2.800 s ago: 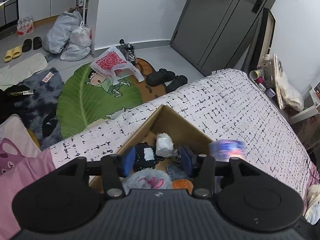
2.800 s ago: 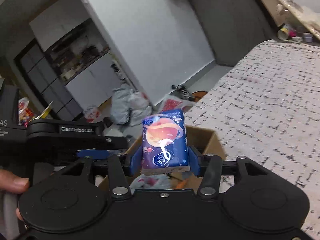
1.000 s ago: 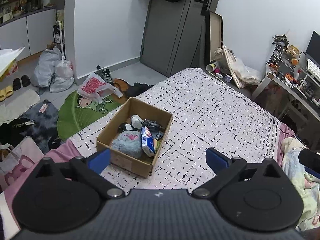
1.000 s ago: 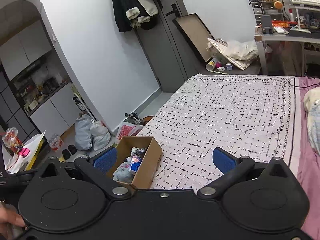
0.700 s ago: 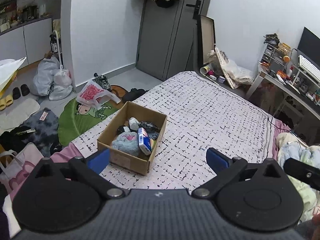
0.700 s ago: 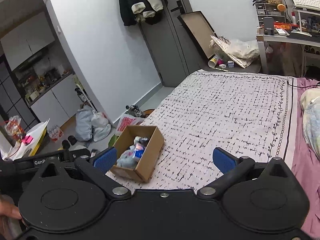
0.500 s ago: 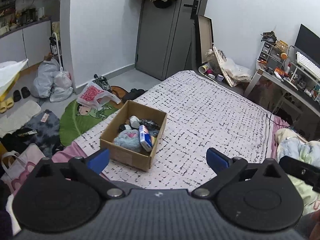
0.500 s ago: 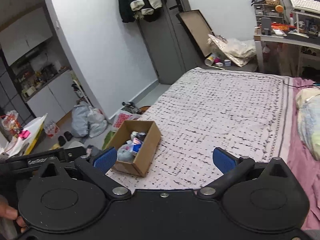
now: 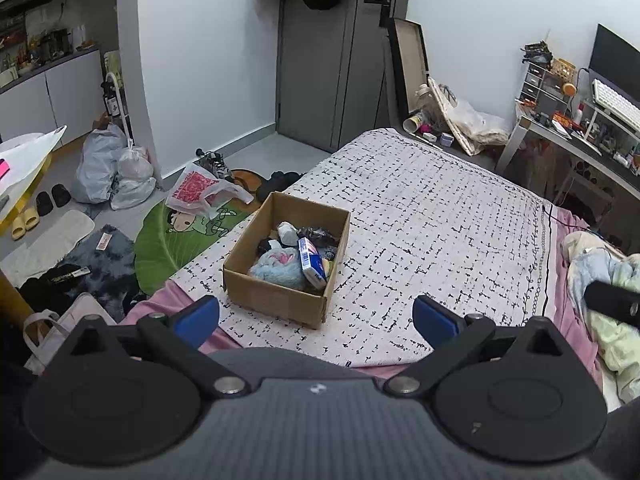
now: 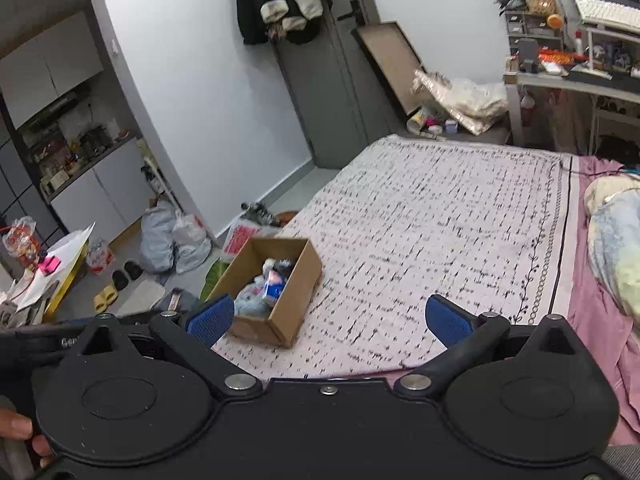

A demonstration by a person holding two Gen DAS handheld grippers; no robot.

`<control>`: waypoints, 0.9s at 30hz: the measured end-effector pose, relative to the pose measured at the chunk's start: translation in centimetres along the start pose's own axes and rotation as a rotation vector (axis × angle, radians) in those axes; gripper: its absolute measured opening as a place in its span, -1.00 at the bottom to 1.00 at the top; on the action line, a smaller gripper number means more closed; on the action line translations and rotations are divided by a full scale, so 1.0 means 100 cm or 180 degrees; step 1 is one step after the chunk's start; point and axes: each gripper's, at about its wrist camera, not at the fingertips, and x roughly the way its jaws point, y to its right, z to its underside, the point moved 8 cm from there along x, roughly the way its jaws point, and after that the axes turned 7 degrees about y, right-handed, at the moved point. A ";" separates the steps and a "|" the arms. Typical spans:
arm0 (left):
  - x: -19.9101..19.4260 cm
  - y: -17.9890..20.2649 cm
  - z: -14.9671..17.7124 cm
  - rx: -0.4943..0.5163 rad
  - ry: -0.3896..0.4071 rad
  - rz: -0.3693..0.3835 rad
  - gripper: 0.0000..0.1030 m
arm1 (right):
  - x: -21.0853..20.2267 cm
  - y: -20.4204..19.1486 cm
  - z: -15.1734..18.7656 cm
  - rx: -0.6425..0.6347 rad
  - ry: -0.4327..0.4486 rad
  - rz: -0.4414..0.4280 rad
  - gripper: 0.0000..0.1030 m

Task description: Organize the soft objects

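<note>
A brown cardboard box (image 9: 276, 298) sits on the bed's patterned blanket (image 9: 432, 220) near the left corner. It holds a fluffy blue plush (image 9: 276, 268), a blue tissue pack (image 9: 311, 262) standing on edge, and several dark and white soft items. The box also shows in the right wrist view (image 10: 296, 300). My left gripper (image 9: 316, 316) is open and empty, held well back from the box. My right gripper (image 10: 328, 318) is open and empty, also far back above the bed's near edge.
A pale blue and yellow quilt (image 9: 608, 280) is bunched at the bed's right. The floor on the left has a green leaf rug (image 9: 168, 236), plastic bags (image 9: 116, 168) and shoes. A desk (image 9: 576, 136) stands at the far right, a grey door (image 9: 328, 64) behind the bed.
The right gripper let go of the tissue pack, which now stands in the box. Both grippers opened wide and pulled back and up, far from the box.
</note>
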 end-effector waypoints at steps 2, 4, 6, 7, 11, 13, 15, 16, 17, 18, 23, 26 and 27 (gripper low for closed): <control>0.000 -0.002 0.001 0.0001 -0.0014 -0.0015 0.98 | 0.001 0.003 0.000 0.0080 -0.0028 -0.0006 1.00; -0.001 -0.002 0.003 0.0020 -0.0013 -0.0022 0.98 | 0.001 0.005 0.001 0.0083 -0.0033 0.0014 1.00; -0.001 -0.001 0.003 0.0043 -0.0023 -0.0006 0.98 | 0.002 0.004 0.002 0.0053 -0.0035 0.0021 1.00; -0.001 -0.001 0.003 0.0049 -0.0028 -0.0004 0.98 | 0.003 0.003 0.003 0.0047 -0.0049 0.0016 1.00; -0.001 0.000 0.002 0.0061 -0.0025 -0.0014 0.98 | 0.004 0.000 0.006 -0.0011 -0.0087 0.0004 1.00; -0.001 0.000 0.002 0.0067 -0.0028 -0.0016 0.98 | 0.004 -0.001 0.006 -0.0042 -0.0092 0.0002 1.00; -0.001 0.000 0.002 0.0077 -0.0031 -0.0019 0.98 | 0.004 -0.001 0.007 -0.0042 -0.0105 0.0007 1.00; 0.000 0.000 0.002 0.0082 -0.0034 -0.0018 0.98 | 0.005 0.000 0.007 -0.0036 -0.0109 0.0010 1.00; 0.000 0.000 0.002 0.0087 -0.0037 -0.0017 0.98 | 0.005 0.000 0.007 -0.0029 -0.0111 0.0011 1.00; 0.001 0.000 0.002 0.0093 -0.0041 -0.0015 0.98 | 0.005 0.001 0.007 -0.0023 -0.0114 0.0012 1.00; 0.003 0.005 0.003 0.0129 -0.0061 -0.0010 0.98 | 0.006 0.003 0.009 -0.0019 -0.0141 0.0020 1.00; 0.002 0.006 0.004 0.0145 -0.0069 -0.0012 0.98 | 0.007 0.004 0.009 -0.0021 -0.0156 0.0025 1.00; 0.002 0.006 0.004 0.0154 -0.0069 -0.0014 0.98 | 0.007 0.004 0.009 -0.0017 -0.0162 0.0028 1.00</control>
